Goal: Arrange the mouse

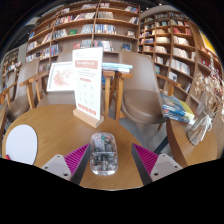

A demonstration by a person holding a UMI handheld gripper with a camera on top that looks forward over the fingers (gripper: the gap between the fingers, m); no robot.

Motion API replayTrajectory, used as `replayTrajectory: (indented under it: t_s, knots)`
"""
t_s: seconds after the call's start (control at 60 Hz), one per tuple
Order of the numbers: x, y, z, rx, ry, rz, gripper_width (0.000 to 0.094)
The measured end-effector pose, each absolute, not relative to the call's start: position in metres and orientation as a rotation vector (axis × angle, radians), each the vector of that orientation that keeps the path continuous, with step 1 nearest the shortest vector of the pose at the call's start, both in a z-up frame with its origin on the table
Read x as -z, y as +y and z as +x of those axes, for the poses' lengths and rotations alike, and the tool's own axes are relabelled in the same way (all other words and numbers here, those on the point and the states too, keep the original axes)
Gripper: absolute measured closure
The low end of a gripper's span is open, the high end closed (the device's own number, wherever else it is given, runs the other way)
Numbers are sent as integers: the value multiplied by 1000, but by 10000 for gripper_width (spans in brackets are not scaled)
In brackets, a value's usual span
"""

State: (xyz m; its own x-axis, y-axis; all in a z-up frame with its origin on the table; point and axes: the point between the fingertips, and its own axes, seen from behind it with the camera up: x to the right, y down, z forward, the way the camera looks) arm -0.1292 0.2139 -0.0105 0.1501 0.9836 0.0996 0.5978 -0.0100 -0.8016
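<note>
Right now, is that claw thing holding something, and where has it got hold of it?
Yes: the gripper holds a clear mouse by its two long sides, one pink pad against each, above the round wooden table.

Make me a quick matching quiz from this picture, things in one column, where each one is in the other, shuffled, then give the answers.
Things:
1. mouse
2. standing sign
3. bookshelves
4. white disc

Places:
A. along the far walls, beyond the table
B. between the two fingers, at the table's near edge
C. on the table, left of the left finger
D. upright on the table, beyond the mouse

Pairs: 1-B, 2-D, 3-A, 4-C
</note>
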Motion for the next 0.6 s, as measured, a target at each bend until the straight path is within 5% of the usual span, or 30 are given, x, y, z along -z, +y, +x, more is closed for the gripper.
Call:
replayTrajectory:
  t_s: [0.133,0.2,0.317,0.6]
  knots:
    - [12,211,-134,-693,-1532,-1727,185]
    - [16,201,-137,-744,-1545,-1753,471]
    - [6,210,-132,-695,-1507,-1755,522]
    - [-123,132,-93,-901,-1445,-1608,524]
